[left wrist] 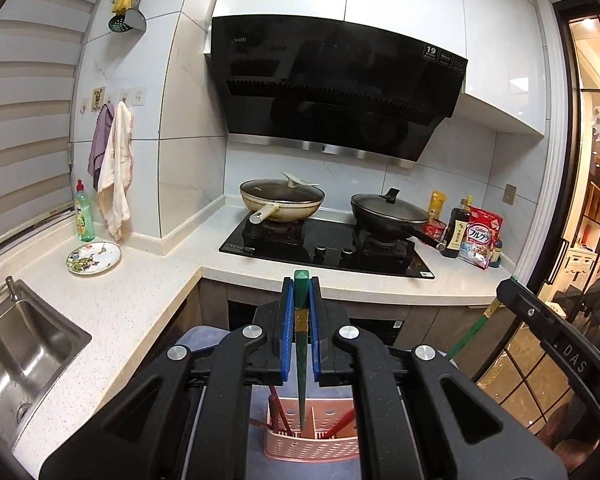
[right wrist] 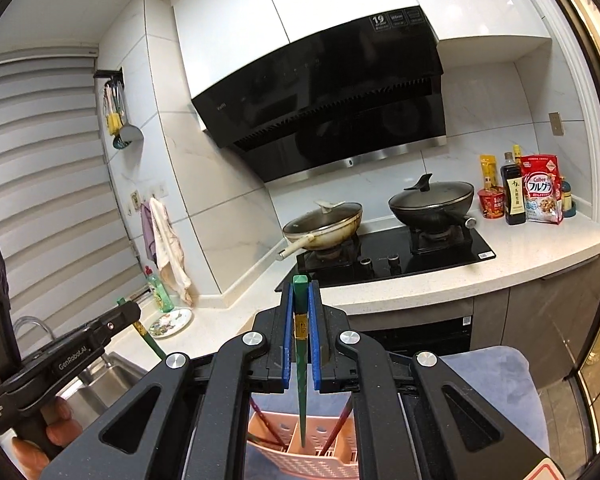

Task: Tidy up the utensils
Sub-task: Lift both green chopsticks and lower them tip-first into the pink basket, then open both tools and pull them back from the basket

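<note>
My left gripper (left wrist: pixel 301 292) is shut on a green chopstick (left wrist: pixel 301 344) that points down into the pink slotted utensil basket (left wrist: pixel 312 446). My right gripper (right wrist: pixel 301 292) is shut on a second green chopstick (right wrist: pixel 301 360), its tip down in the middle slot of the same basket (right wrist: pixel 308 460). Red chopsticks (left wrist: pixel 342 424) lean in the basket's side slots. The right gripper shows at the right edge of the left wrist view (left wrist: pixel 512 292), and the left gripper shows at the left of the right wrist view (right wrist: pixel 130 312).
The basket stands on a grey-blue cloth (right wrist: pixel 492 392). An L-shaped white counter (left wrist: pixel 148 296) holds a steel sink (left wrist: pixel 24 356), a patterned plate (left wrist: pixel 94 258), a green soap bottle (left wrist: pixel 84 216), a black hob with two lidded pans (left wrist: pixel 282 198), and bottles and a cereal bag (left wrist: pixel 480 236).
</note>
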Demonstrator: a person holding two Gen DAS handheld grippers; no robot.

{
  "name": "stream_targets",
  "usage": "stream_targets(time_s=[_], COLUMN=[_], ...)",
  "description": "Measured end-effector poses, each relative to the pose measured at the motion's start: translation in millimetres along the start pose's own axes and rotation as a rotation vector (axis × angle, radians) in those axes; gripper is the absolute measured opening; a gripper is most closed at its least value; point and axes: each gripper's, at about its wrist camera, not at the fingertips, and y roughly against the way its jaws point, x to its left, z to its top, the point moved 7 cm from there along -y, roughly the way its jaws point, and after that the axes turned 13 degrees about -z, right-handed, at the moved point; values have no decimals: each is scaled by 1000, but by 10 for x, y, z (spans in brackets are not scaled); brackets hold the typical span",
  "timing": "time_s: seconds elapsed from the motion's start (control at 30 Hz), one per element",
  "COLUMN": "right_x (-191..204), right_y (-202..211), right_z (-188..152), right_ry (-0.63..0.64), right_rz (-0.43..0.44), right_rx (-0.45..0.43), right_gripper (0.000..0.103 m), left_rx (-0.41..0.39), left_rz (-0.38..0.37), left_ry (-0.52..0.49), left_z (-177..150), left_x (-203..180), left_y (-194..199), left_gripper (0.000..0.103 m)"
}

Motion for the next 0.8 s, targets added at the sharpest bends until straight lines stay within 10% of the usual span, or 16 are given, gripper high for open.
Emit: stream_targets(time_s=[0.8], right_x=[-212], right_y=[-630], right_z=[-1098], right_ry=[8], right_rz=[-43], right_rx=[196], right_gripper=[16], left_rx=[132], left_rz=[-3], left_ry=[55], left_z=[-809], left_x=[249], left_y=[-564], left_gripper=[10])
